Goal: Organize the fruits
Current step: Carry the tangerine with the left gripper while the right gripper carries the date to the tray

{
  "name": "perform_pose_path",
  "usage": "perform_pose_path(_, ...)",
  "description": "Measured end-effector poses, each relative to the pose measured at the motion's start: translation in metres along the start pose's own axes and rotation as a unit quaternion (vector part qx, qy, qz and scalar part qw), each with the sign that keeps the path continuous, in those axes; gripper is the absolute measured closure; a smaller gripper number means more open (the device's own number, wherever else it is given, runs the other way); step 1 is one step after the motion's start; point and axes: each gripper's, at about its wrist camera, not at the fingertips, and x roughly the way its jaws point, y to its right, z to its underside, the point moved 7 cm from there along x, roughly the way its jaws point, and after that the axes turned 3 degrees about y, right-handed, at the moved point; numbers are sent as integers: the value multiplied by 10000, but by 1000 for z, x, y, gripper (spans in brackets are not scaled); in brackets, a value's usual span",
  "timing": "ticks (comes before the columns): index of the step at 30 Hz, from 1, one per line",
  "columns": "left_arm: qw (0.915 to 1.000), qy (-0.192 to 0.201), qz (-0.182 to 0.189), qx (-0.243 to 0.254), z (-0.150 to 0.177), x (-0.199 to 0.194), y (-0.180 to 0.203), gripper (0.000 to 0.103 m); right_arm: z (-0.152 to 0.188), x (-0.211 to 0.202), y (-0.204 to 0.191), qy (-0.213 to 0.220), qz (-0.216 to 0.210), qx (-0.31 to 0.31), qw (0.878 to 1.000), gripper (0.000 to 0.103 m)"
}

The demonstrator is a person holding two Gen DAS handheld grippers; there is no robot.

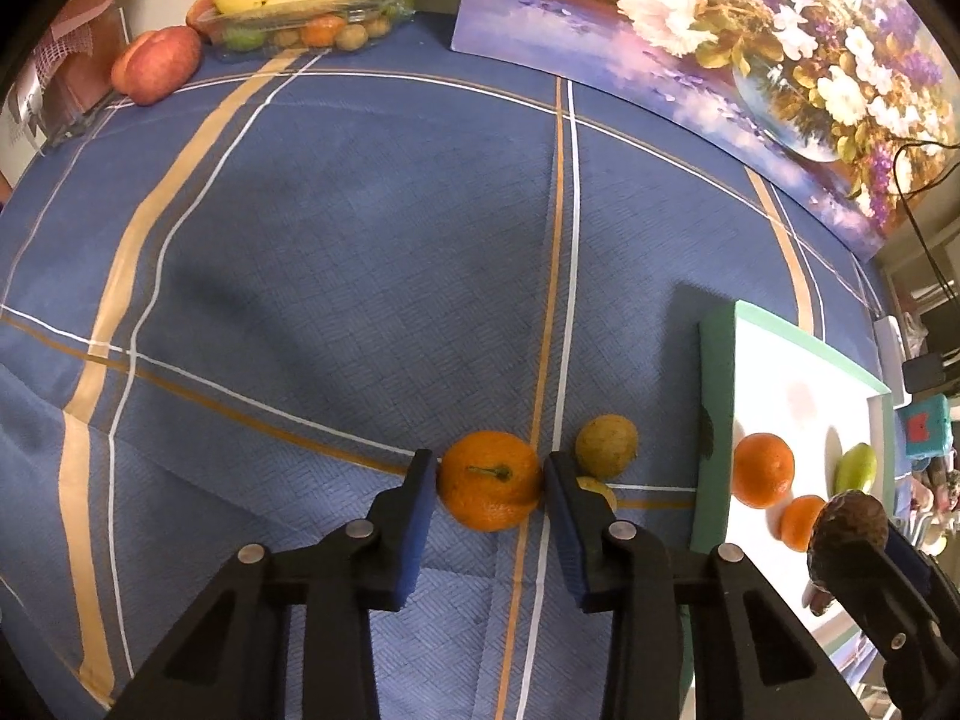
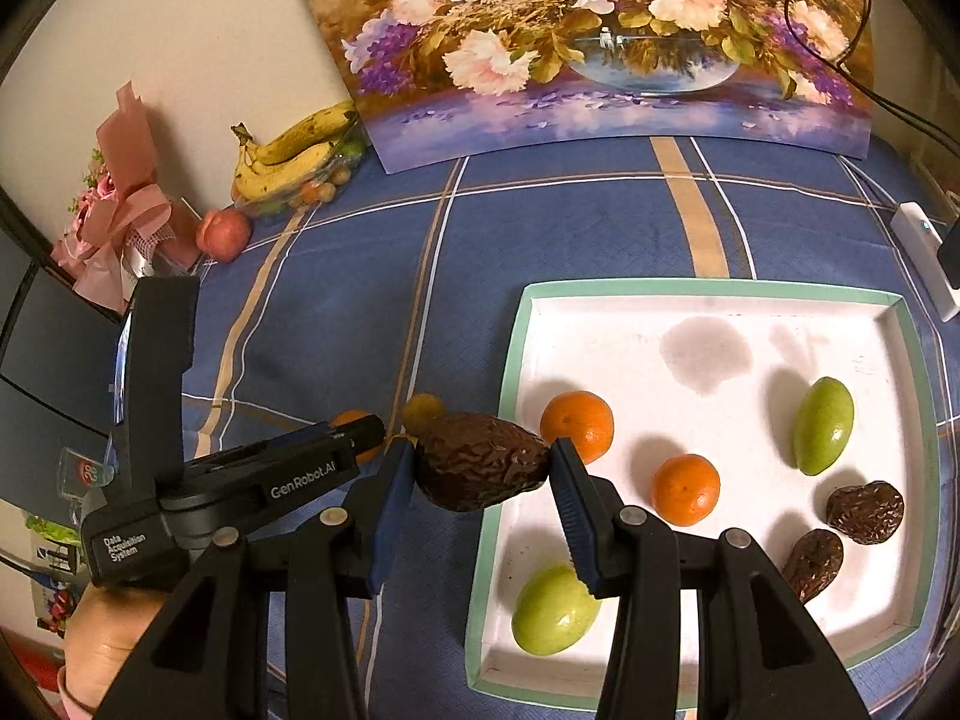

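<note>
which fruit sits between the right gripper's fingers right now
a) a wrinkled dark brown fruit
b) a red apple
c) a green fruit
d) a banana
a: in the right wrist view the right gripper is shut on the wrinkled dark brown fruit, held over the near edge of the white tray, while the green fruits lie in the tray.

A flower painting (image 2: 600, 48) leans on the wall at the back of the worktop, on a blue checked cloth (image 1: 336, 276). A pink bouquet (image 2: 120, 210) stands far left; a black cable (image 2: 840, 48) crosses the painting's right corner.
</note>
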Motion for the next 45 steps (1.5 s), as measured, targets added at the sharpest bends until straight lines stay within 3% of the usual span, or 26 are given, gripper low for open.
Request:
perform_pose_path(10, 9989, 410, 210, 53, -11, -37, 14, 66, -2, -5, 6, 64, -4, 121, 9999, 55)
perform_pose_path(19, 9964, 622, 501, 280, -14, -60, 46, 66, -2, -16, 50, 173, 464, 525, 9974, 55)
perform_pose_path(35, 9913, 464, 739, 990, 9, -60, 117, 66, -3, -47, 134, 274, 1362, 935, 9859, 55)
perform_pose_path(45, 9873, 305, 590, 1443, 26, -48, 146, 66, 1, -54, 148, 208, 1431, 957, 9849, 55)
